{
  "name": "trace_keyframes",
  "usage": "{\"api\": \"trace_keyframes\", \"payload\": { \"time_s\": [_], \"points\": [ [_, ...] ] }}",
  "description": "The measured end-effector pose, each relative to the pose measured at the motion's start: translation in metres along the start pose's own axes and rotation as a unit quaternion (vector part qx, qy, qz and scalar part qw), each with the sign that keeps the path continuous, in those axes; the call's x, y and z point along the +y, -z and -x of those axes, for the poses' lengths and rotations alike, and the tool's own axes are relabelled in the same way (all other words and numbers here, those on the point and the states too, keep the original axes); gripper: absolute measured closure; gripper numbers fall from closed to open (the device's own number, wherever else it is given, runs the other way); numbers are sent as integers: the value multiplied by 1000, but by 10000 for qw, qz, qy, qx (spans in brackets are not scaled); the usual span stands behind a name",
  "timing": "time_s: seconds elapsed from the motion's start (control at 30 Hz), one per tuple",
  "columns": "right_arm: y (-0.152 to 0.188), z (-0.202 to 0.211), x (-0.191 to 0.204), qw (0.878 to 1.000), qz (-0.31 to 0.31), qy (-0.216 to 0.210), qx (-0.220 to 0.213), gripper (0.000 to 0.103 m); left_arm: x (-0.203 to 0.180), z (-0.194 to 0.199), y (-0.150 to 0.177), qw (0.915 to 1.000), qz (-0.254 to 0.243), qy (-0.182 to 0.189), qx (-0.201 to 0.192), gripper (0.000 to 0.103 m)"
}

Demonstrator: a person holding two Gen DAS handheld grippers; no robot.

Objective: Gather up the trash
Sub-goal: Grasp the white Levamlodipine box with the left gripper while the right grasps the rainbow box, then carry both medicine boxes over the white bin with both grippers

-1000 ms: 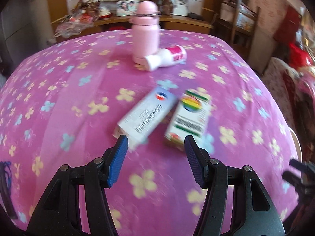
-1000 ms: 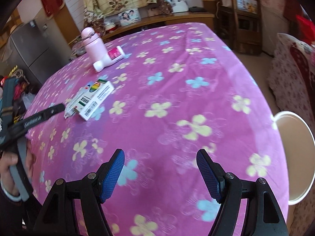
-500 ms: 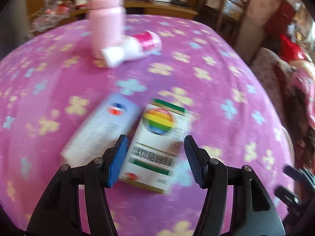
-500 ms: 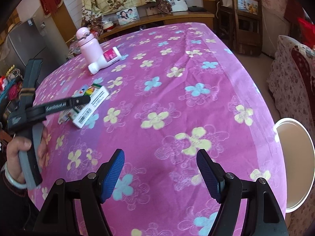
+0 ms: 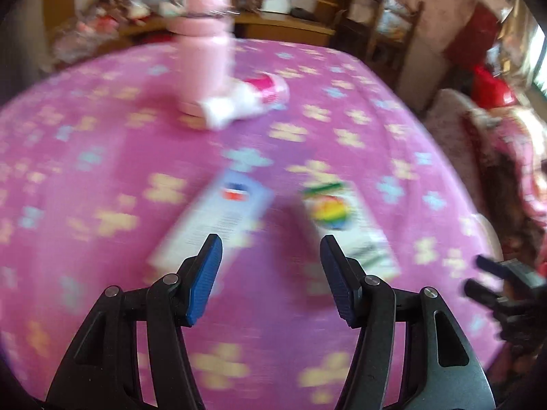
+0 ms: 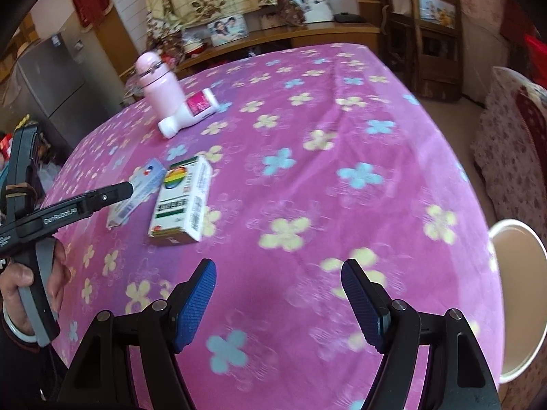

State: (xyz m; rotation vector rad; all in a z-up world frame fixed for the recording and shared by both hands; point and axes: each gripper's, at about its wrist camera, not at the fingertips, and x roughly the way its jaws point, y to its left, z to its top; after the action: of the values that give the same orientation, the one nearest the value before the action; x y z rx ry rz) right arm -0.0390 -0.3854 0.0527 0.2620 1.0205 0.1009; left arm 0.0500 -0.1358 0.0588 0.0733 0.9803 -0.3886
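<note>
Here the left gripper [image 5: 270, 256] hangs with jaws spread and empty above the pink flowered tablecloth [image 6: 307, 184], between a long pale-blue carton [image 5: 218, 218] and a white rainbow-printed carton [image 6: 181, 201] lying side by side. The right gripper [image 6: 278, 287] also stands spread, empty, nearer the white round bin [image 6: 519, 307].

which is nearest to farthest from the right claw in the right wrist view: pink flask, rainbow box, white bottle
From the right claw:
1. Rainbow box, lying flat just ahead, to the left.
2. White bottle, on its side farther up the table, to the left.
3. Pink flask, upright right behind the bottle, farthest back.
</note>
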Motion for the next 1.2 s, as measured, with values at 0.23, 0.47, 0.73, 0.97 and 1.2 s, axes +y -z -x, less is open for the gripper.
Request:
{"api": "trace_keyframes", "payload": {
  "time_s": [0.23, 0.47, 0.73, 0.97, 1.2],
  "points": [
    [-27, -32, 43, 9990, 331, -274, 103, 26, 20, -33, 1, 9971, -389, -572, 331, 42],
    [-48, -65, 77, 9969, 673, -296, 268, 25, 30, -57, -14, 9968, -316, -624, 395, 42],
    [-60, -112, 103, 9945, 883, -88, 562, 24, 53, -47, -5, 9977, 128, -548, 389, 53],
    [-41, -85, 96, 9947, 1013, 31, 198, 52, 38, -16, 22, 9981, 343, -462, 203, 53],
    [-7, -22, 54, 9964, 849, 67, -19, 52, -15, 15, 43, 9996, 175, -211, -80, 53]
  ]
}}
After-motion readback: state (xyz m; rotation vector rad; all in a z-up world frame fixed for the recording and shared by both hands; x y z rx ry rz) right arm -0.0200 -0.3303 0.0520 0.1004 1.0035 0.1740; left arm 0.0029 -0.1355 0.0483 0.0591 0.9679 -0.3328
